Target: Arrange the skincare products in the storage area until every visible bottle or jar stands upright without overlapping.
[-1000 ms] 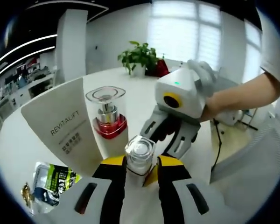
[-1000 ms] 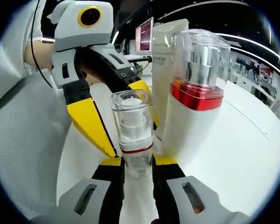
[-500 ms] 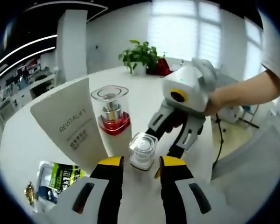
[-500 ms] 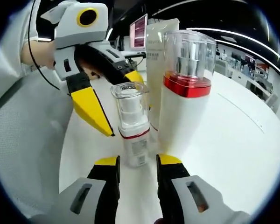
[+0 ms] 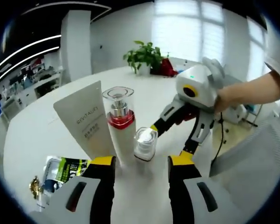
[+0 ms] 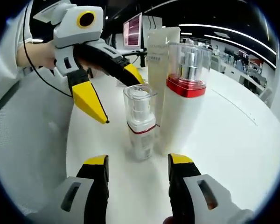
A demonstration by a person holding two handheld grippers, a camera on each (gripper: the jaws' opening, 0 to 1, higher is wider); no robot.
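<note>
Left gripper view looks across a round white desk [image 5: 46, 126] at a tight cluster of skincare items. The left tongs [image 5: 142, 165] are spread wide and hold nothing; the small pump bottle [image 5: 145, 143] stands upright just beyond their yellow tips. To its left, just beside it and perhaps touching, stands the tall pump bottle [image 5: 121, 126], and behind that the flat cream tube [image 5: 84, 123] printed REVITALIFT, standing on end. A crinkled foil sachet [image 5: 60, 170] lies flat at the near left.

Right gripper view shows the right tongs [image 6: 137, 170] likewise spread and empty, with the small pump bottle [image 6: 141, 122] ahead of them, the tall pump bottle [image 6: 184, 100] at its right and the cream tube [image 6: 161, 46] behind. The left tongs [image 6: 116, 93] come in from the left, their tips on either side of the small bottle's cap.

The main risk, as I judge it, is a knock: the small bottle is narrow and top-heavy under its clear hard cap, and any sideways drift of either pair of tips would tip it into the tall bottle, which could fall in turn. The tube looks least stable, being thin and flat.

Both bottles have glossy white bodies, red collars and clear rigid plastic caps over pumps; the tube is matte and soft-looking.
</note>
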